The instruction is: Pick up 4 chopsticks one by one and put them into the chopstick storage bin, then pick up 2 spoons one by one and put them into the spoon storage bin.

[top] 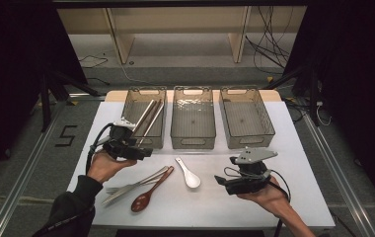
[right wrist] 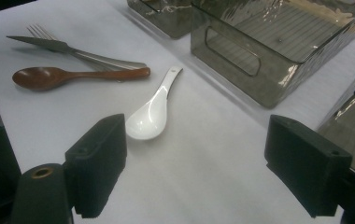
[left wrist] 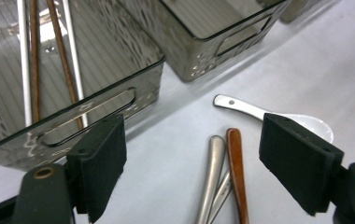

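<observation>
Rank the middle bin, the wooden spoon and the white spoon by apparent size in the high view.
1. Middle bin, by far the largest.
2. Wooden spoon.
3. White spoon, shorter than the wooden spoon; both lie at a similar distance, so this order seems safe.

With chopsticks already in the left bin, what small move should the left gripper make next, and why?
Probably swing the left gripper down toward the wooden spoon and metal cutlery lying on the table. Its jaws stand open and empty beside the left bin, where the chopsticks already lie, and those handles sit just ahead between its jaws in the left gripper view.
</observation>
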